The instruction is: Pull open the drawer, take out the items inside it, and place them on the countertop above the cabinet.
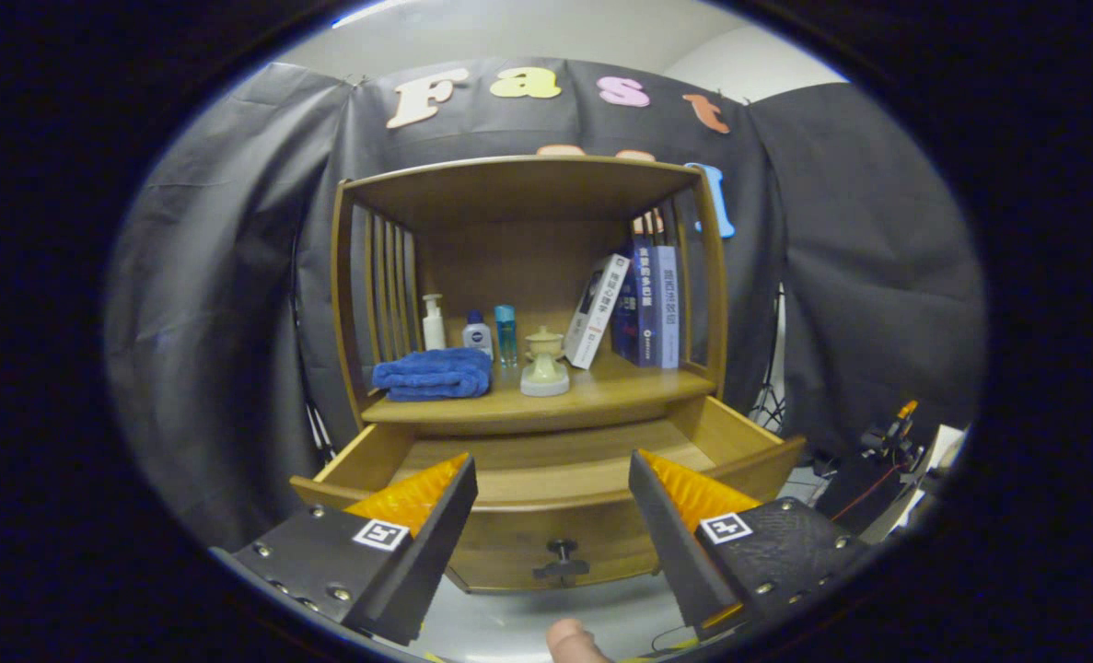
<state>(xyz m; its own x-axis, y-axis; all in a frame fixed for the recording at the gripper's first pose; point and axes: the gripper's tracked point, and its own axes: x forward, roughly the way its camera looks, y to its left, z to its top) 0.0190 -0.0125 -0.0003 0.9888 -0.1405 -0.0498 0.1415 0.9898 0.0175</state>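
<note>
The gripper (551,474) hangs wide open with nothing between its 2 fingers, just before the drawer (546,516). The drawer stands pulled out, its knob (561,555) facing near; the part of its floor in sight looks bare. On the countertop (601,391) above lie a blue towel (434,373) at left, 3 bottles (475,333) behind it, a cream pot (544,363) in the middle, and books (638,308) at right.
</note>
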